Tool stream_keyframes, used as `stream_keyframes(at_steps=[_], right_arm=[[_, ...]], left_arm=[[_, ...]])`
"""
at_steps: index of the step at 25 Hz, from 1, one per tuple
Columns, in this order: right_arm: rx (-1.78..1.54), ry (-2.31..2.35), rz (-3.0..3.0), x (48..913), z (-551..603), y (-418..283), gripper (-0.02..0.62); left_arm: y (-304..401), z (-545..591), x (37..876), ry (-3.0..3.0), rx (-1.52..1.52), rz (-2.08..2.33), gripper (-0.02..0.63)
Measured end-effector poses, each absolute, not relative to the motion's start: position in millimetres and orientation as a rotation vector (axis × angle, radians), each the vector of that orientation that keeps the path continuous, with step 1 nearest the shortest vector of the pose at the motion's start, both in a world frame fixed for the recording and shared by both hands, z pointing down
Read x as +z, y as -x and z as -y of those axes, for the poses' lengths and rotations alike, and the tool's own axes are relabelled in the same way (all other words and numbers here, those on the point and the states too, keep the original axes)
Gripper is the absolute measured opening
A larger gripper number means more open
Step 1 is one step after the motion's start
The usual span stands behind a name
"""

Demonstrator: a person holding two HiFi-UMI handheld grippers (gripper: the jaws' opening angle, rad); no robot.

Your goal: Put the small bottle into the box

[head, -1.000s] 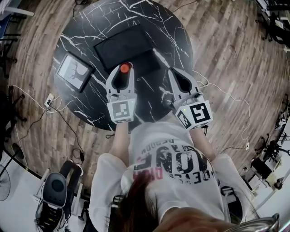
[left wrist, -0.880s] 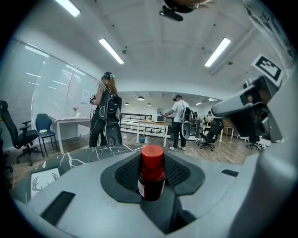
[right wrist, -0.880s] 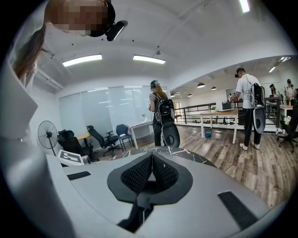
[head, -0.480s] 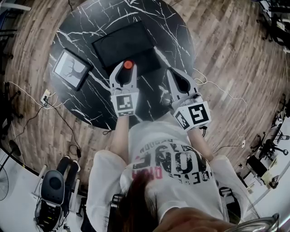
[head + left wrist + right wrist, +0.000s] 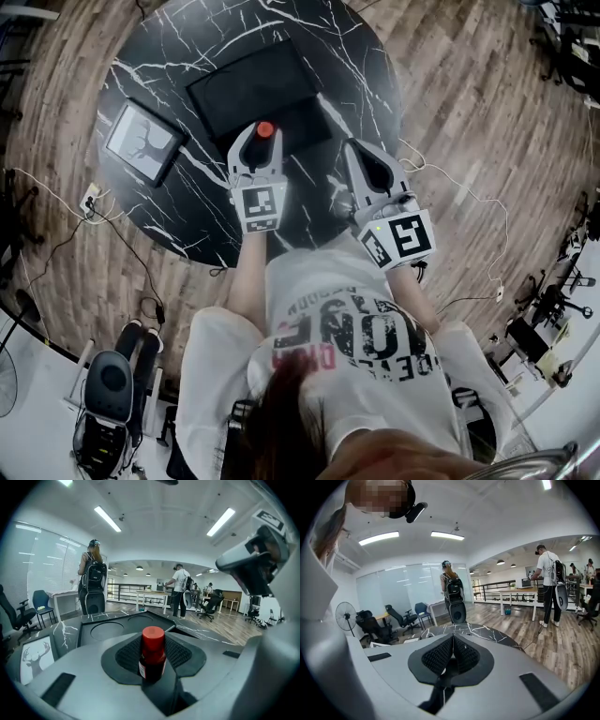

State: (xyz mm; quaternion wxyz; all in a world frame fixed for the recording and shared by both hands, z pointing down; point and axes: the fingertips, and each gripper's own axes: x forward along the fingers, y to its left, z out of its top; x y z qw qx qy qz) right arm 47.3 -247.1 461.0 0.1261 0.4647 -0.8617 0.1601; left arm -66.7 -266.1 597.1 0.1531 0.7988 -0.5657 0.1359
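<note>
Left gripper (image 5: 152, 660): fingers (image 5: 125, 654) partly closed and clamped on the small bottle (image 5: 152, 651). The pads grip its dark body and the red cap stands clear above them. The bottle is upright, judged ready to go in base first.
Right gripper (image 5: 451, 656): fingers (image 5: 436, 654) pressed together with nothing between them; held aside, judged idle.
Surface (image 5: 178, 211): black marble, below both sets of fingers.
Box (image 5: 246, 86): open, just beyond the left fingertips, with round recesses facing up ahead of the bottle.
Picture frame (image 5: 141, 143): lying flat, left of the left fingers and apart from the box.
Stage: judged carry-over; the bottle is not yet in the box.
Risk: any tilt on release could spoil seating in a recess.
</note>
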Motion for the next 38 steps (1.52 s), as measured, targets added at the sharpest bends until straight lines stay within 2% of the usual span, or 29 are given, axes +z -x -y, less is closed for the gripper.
stream_keyframes(at_steps=[18,28,30,32,38], right_arm=[[0.457,-1.322,2.526,458.9,239.6,-38.7,0.002],[0.449,-1.314,2.533,456.1,232.1,-38.7,0.002],[0.45,-1.316,2.532,455.5,231.5,-39.9,0.002],[0.45,-1.322,2.531,454.4,231.3,-41.2,0.002],[0.449,-1.332,2.529,453.6,231.8,-45.3,0.002]], left_arm=[[57.2,258.5,613.5,-2.224,0.575,1.491,0.147],[57.7,259.9,614.4,-2.224,0.571,1.49,0.149],[57.5,259.2,616.1,-2.208,0.558,1.479,0.17],[57.8,257.9,616.9,-2.196,0.545,1.467,0.228],[58.4,258.3,605.9,-2.227,0.51,1.48,0.262]])
